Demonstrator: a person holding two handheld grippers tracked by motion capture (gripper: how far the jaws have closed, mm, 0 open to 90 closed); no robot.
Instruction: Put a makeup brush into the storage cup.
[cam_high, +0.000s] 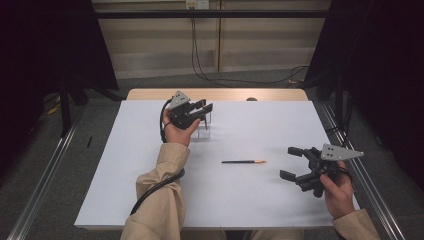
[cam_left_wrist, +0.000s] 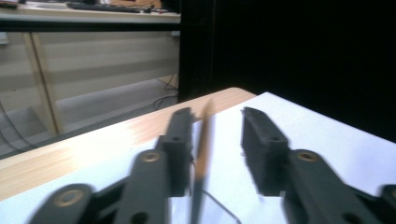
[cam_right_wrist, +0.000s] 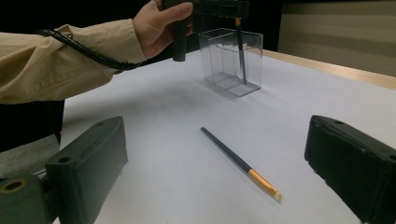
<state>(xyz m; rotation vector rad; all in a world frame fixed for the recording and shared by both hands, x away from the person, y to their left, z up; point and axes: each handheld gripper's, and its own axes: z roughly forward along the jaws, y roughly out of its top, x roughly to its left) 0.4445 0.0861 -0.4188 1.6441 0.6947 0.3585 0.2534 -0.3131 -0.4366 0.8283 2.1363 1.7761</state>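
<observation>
**Around the Work Area**

A white sheet (cam_high: 150, 190) covers the light wooden surface (cam_high: 150, 94), whose bare strip shows along the far edge. Beyond it, black cables (cam_high: 220, 77) trail over a grey floor (cam_high: 150, 80) below beige wall panels (cam_high: 160, 45). Metal rails (cam_high: 45, 175) run along both sides, and dark curtains (cam_high: 45, 45) hang left and right.

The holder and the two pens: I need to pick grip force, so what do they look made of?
Holder: seemingly clear hard plastic, glossy; the table shows through its walls. Pens, one on the table, one in the holder: dark smooth shafts with orange ends, likely plastic or painted wood.
</observation>
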